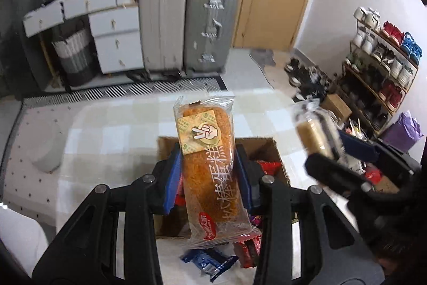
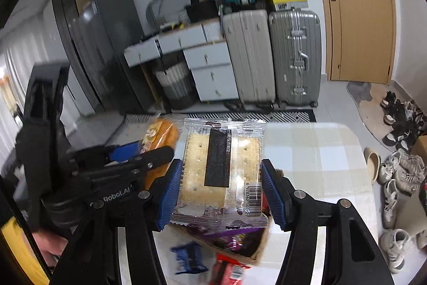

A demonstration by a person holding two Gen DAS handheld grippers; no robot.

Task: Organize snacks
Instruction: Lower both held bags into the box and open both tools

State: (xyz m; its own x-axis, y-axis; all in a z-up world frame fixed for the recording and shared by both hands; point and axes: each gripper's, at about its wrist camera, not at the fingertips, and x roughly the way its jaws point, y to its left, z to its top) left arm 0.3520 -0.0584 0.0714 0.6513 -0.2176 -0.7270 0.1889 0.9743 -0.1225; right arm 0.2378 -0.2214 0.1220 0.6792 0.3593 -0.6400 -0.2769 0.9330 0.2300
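Left claw: blue ribbed pads of the left claw (image 1: 208,175) pinch a wrapped sponge cake (image 1: 208,164) across its narrow width; the jaws stand narrow, pressed on the wrapper.
Cake's axis: its long side runs straight out along the fingers, away from the camera, with the far end reaching past the pad tips and the crimped near end hanging between the arms.
Right claw: the right claw (image 2: 221,183) grips a cracker packet (image 2: 221,172) by its two side edges, jaws about half apart to take the wide, flat packet.
Key relation: the cardboard box (image 1: 277,151) sits on the desk directly below and just ahead of the left claw, so the cake hangs over its opening; in the right wrist view the box (image 2: 256,253) shows under the cracker packet's near edge. I judge both claws near, the left one more squarely above.
Loose snacks: a blue packet (image 1: 210,262) and a red packet (image 1: 248,249) lie on the desk just outside the box's near wall.
Materials: clear crinkly film with sawtooth seams on both wrappers; cake soft, golden-brown, likely to squash; crackers pale, rigid, square, dotted with holes; box of plain brown card, flaps open.
Desk: checked cream-and-white cloth (image 2: 320,151), smooth.
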